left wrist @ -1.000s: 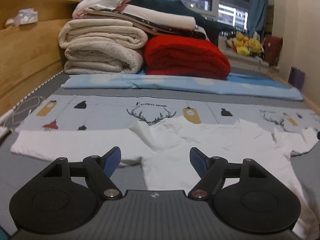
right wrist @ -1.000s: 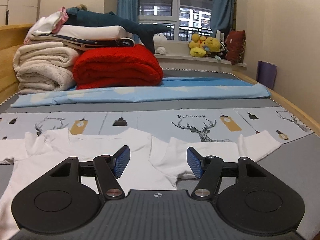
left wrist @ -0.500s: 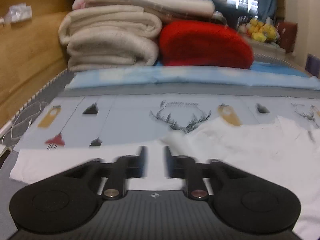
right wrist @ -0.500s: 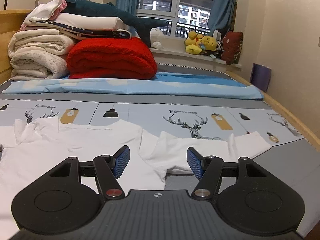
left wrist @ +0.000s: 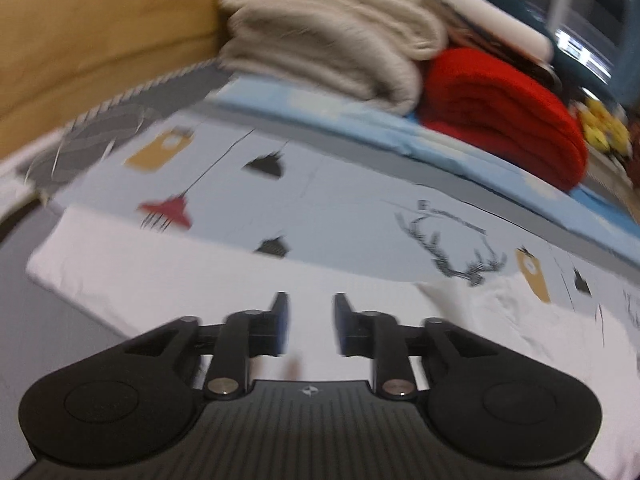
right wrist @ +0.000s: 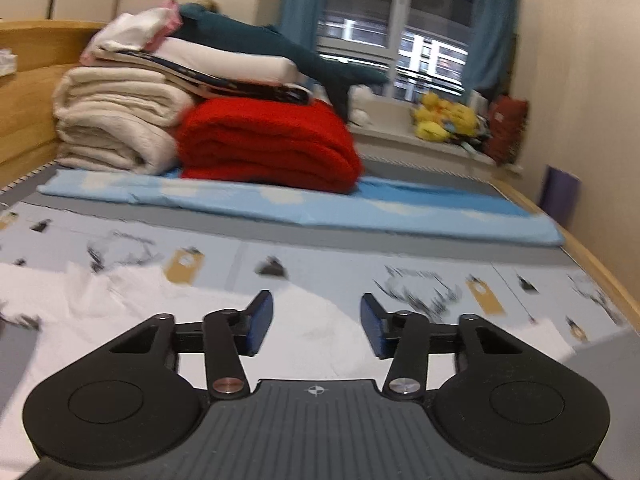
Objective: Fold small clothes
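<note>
The white garment (left wrist: 192, 280) lies spread flat on the bed (right wrist: 400, 240), over the deer-print sheet (left wrist: 340, 208). The left gripper (left wrist: 308, 322) is positioned above the long left sleeve; its jaws are opening, with a narrow gap and no fabric pinched between them. The right gripper (right wrist: 317, 326) is positioned above the garment body; its jaws are closing, still released, gripping nothing. Folded cream blankets (right wrist: 116, 128) and a red blanket (right wrist: 268, 148) are stacked at the far end of the bed.
</note>
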